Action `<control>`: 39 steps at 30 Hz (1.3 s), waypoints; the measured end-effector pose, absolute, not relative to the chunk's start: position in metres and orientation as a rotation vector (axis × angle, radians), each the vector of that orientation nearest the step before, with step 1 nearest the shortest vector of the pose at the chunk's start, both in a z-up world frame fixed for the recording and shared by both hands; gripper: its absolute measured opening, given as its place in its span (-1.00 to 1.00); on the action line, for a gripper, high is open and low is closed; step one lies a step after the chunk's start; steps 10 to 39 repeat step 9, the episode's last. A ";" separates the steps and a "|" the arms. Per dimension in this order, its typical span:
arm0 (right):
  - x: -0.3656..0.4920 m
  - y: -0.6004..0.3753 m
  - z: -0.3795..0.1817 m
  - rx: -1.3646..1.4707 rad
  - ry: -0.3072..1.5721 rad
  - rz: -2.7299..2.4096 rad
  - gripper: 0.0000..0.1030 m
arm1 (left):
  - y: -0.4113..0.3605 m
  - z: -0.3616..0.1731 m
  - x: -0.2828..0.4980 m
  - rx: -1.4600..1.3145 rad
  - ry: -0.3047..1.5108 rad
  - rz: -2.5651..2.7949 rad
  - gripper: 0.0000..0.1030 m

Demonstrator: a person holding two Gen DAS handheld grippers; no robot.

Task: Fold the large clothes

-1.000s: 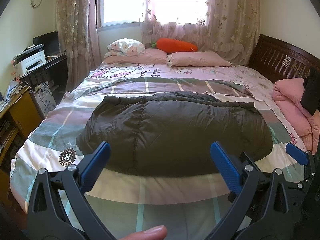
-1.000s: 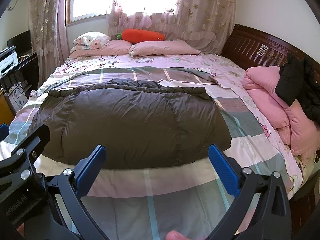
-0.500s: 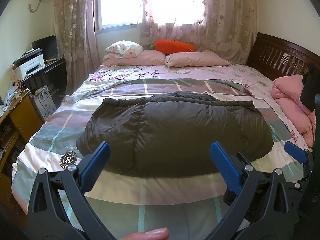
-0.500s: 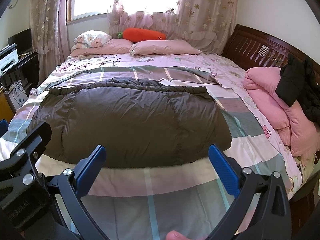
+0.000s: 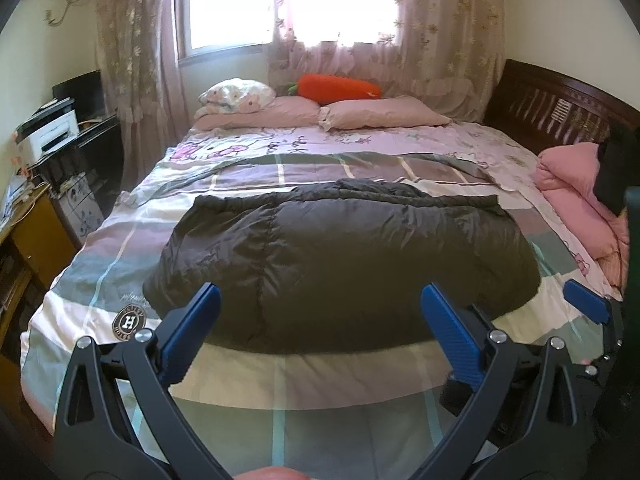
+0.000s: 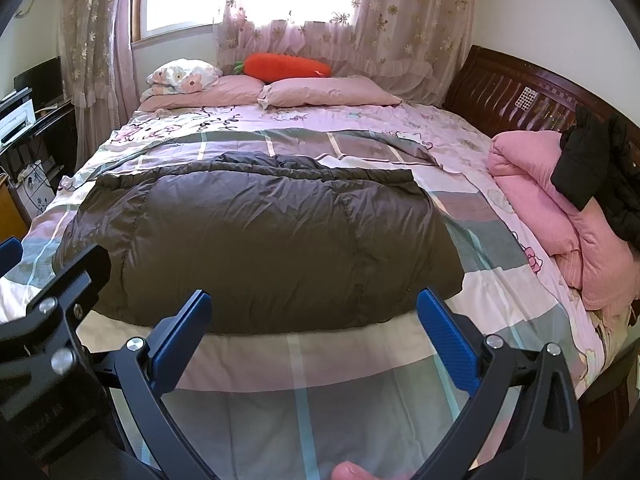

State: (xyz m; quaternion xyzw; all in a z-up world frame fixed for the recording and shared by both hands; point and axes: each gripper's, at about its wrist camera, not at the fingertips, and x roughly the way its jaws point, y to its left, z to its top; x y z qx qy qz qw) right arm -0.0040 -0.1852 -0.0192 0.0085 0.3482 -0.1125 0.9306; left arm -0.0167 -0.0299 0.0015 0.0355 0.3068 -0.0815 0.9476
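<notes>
A big dark brown puffy down coat [image 5: 340,264] [image 6: 256,248] lies folded into a wide block across the middle of the bed. My left gripper [image 5: 320,320] hangs open above the bed's near end, its blue pads [image 5: 192,328] short of the coat's near edge with nothing between them. To its right my right gripper [image 6: 316,324] is open and empty too, level with the coat's near edge. A blue pad of the right gripper [image 5: 586,306] shows at the right of the left wrist view. A fingertip shows at the bottom of each view.
The bed carries a plaid cover [image 5: 280,368], pink pillows [image 5: 380,114] and an orange carrot cushion [image 6: 286,66] at the far end. A rolled pink quilt [image 6: 536,200] with a black garment [image 6: 592,176] lies at the right by the dark wooden board. A desk with a printer [image 5: 48,136] stands left.
Both grippers have drawn slightly back and up from the coat, staying open. The coat has not moved.
</notes>
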 end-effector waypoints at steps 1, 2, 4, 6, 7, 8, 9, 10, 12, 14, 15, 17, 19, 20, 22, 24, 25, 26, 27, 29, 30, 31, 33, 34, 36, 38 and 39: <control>-0.004 -0.187 -0.020 0.017 0.714 -0.227 0.97 | -0.030 0.002 -0.017 0.069 0.628 -0.178 0.96; -0.004 -0.187 -0.020 0.017 0.715 -0.226 0.97 | -0.030 0.002 -0.017 0.066 0.631 -0.190 0.96; -0.004 -0.187 -0.020 0.014 0.714 -0.227 0.97 | -0.030 0.001 -0.016 0.070 0.636 -0.199 0.96; -0.005 -0.188 -0.020 0.018 0.714 -0.225 0.97 | -0.030 0.002 -0.015 0.075 0.639 -0.190 0.96; -0.004 -0.188 -0.020 0.019 0.715 -0.224 0.97 | -0.030 0.001 -0.014 0.075 0.640 -0.184 0.96; -0.003 -0.188 -0.020 0.017 0.715 -0.223 0.97 | -0.029 0.001 -0.014 0.076 0.639 -0.177 0.96; -0.004 -0.188 -0.021 0.018 0.716 -0.224 0.97 | -0.028 0.002 -0.013 0.077 0.636 -0.167 0.96; -0.004 -0.188 -0.021 0.018 0.716 -0.224 0.97 | -0.028 0.002 -0.013 0.077 0.636 -0.167 0.96; -0.004 -0.188 -0.021 0.018 0.716 -0.224 0.97 | -0.028 0.002 -0.013 0.077 0.636 -0.167 0.96; -0.004 -0.188 -0.021 0.018 0.716 -0.224 0.97 | -0.028 0.002 -0.013 0.077 0.636 -0.167 0.96; -0.004 -0.188 -0.021 0.018 0.716 -0.224 0.97 | -0.028 0.002 -0.013 0.077 0.636 -0.167 0.96; -0.004 -0.188 -0.021 0.018 0.716 -0.224 0.97 | -0.028 0.002 -0.013 0.077 0.636 -0.167 0.96; -0.004 -0.188 -0.021 0.018 0.716 -0.224 0.97 | -0.028 0.002 -0.013 0.077 0.636 -0.167 0.96; -0.004 -0.188 -0.021 0.018 0.716 -0.224 0.97 | -0.028 0.002 -0.013 0.077 0.636 -0.167 0.96; -0.004 -0.188 -0.021 0.018 0.716 -0.224 0.97 | -0.028 0.002 -0.013 0.077 0.636 -0.167 0.96; -0.004 -0.188 -0.021 0.018 0.716 -0.224 0.97 | -0.028 0.002 -0.013 0.077 0.636 -0.167 0.96; -0.004 -0.188 -0.021 0.018 0.716 -0.224 0.97 | -0.028 0.002 -0.013 0.077 0.636 -0.167 0.96; -0.004 -0.188 -0.021 0.018 0.716 -0.224 0.97 | -0.028 0.002 -0.013 0.077 0.636 -0.167 0.96; -0.004 -0.188 -0.021 0.018 0.716 -0.224 0.97 | -0.028 0.002 -0.013 0.077 0.636 -0.167 0.96; -0.004 -0.188 -0.021 0.018 0.716 -0.224 0.97 | -0.028 0.002 -0.013 0.077 0.636 -0.167 0.96; -0.004 -0.188 -0.021 0.018 0.716 -0.224 0.97 | -0.028 0.002 -0.013 0.077 0.636 -0.167 0.96; -0.004 -0.188 -0.021 0.018 0.716 -0.224 0.97 | -0.028 0.002 -0.013 0.077 0.636 -0.167 0.96; -0.004 -0.188 -0.021 0.018 0.716 -0.224 0.97 | -0.028 0.002 -0.013 0.077 0.636 -0.167 0.96; -0.004 -0.188 -0.021 0.018 0.716 -0.224 0.97 | -0.028 0.002 -0.013 0.077 0.636 -0.167 0.96; -0.004 -0.188 -0.021 0.018 0.716 -0.224 0.97 | -0.028 0.002 -0.013 0.077 0.636 -0.167 0.96; -0.004 -0.188 -0.021 0.018 0.716 -0.224 0.97 | -0.028 0.002 -0.013 0.077 0.636 -0.167 0.96; -0.004 -0.188 -0.021 0.018 0.716 -0.224 0.97 | -0.028 0.002 -0.013 0.077 0.636 -0.167 0.96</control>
